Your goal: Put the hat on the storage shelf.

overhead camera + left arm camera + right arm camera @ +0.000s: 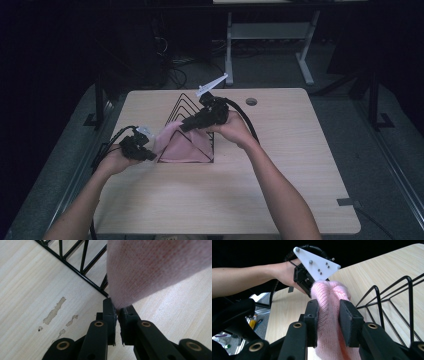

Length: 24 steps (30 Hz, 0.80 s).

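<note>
A pink knitted cloth (186, 144) hangs over a black wire rack (192, 106) at the middle of the table. My left gripper (148, 155) pinches the cloth's left end; in the left gripper view its jaws meet on the pink cloth (150, 267) just off the rack's base (82, 277). My right gripper (189, 123) comes in over the rack's top. The right gripper view has its jaws clamped around a bunched fold of pink cloth (329, 315), with the left gripper (312, 283) and its grey plate just beyond.
The wooden table (280, 165) has a round cable hole (251, 101) at its back. A scuffed patch (53, 311) marks the wood near the left gripper. Another desk's legs (305, 60) stand on the floor behind.
</note>
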{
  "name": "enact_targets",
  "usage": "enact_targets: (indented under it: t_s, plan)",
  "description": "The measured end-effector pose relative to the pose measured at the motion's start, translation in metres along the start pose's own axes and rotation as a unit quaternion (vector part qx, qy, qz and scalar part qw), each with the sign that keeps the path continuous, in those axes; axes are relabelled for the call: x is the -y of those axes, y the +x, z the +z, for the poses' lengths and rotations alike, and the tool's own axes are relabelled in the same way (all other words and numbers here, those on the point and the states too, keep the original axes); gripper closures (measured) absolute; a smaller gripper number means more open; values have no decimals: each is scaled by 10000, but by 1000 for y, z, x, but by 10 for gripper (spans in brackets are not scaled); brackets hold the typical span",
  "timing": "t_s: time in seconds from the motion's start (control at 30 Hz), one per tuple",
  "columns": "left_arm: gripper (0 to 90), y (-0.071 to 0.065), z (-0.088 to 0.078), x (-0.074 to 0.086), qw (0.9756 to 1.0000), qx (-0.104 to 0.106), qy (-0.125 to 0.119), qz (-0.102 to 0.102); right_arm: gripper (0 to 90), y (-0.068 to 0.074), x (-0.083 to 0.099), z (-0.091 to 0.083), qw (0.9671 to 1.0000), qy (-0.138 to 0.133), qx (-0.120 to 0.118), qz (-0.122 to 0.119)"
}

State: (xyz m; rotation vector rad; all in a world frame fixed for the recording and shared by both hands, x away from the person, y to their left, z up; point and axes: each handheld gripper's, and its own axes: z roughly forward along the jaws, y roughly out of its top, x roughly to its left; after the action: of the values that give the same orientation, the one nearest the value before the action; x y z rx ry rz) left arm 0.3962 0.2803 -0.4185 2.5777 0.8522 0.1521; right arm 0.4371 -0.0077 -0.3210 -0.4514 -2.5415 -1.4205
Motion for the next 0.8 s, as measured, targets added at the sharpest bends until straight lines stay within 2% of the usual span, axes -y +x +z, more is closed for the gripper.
enact_targets:
  t_s: [0.17,0.27,0.3,0.33,0.4,0.47,0.63,0.8]
  plan:
    - [761,0,-3,1,9999,34,-131,-71,626,2,2,-4,10000,-39,5,47]
    - [685,-2,-7,1,9999,1,-127,12,566,4,4,-9,9999,-56,117,-31]
    - [667,-3,-8,1,9999,-2,-164,4,548,5,5,-12,9999,-71,142,18]
    - [643,-3,-11,2,9999,-26,-134,44,534,7,7,-16,9997,-135,187,43]
    - [624,-5,-13,2,9996,-6,-274,-48,500,8,10,-23,9995,-198,256,59]
    - [595,-4,-17,3,9996,-25,-273,-37,478,8,14,-30,9990,-236,366,37]
    - [551,-6,-23,6,9990,-3,-424,-164,413,7,24,-48,9979,-286,563,165]
    - [503,-6,-27,10,9979,52,-577,-275,361,5,39,-67,9953,-337,884,200]
